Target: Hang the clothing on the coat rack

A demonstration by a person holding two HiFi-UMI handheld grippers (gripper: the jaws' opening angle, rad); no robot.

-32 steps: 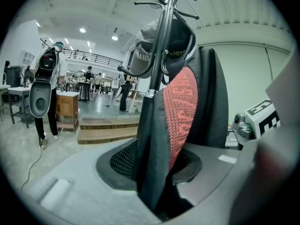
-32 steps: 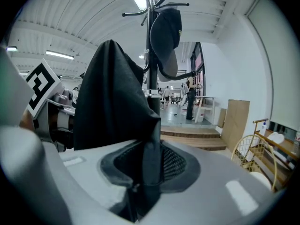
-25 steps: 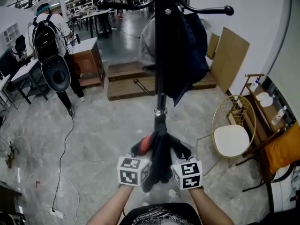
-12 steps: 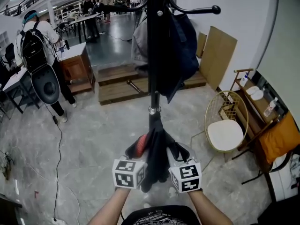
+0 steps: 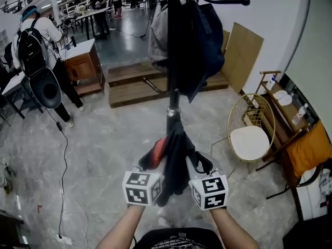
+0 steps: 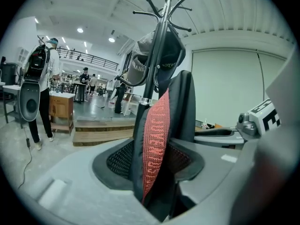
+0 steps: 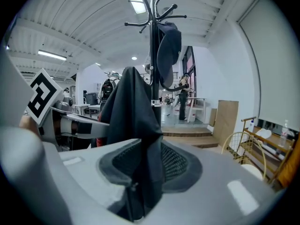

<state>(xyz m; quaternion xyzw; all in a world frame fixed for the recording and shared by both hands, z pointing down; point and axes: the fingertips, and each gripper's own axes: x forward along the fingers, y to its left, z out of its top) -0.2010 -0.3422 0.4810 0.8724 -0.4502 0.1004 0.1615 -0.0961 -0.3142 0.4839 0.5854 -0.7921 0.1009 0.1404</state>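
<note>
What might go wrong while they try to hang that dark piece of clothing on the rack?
Both sets of jaws have just been opening with the dark garment between them, so the left gripper and right gripper could drop it onto the floor. The coat rack already carries clothes, so it might sit badly and slip off.

Head view looks from above, steeply down and forward, the coat rack (image 5: 173, 100) climbing up the middle; left gripper view sits low, nearly level, pressed right up to the dark garment (image 6: 183, 111), the person with the backpack (image 6: 40, 78) off at its left; right gripper view, alongside, catches the wire chair (image 7: 234, 146) at its right; all three share rack, garment and wooden steps (image 5: 135, 95).
</note>
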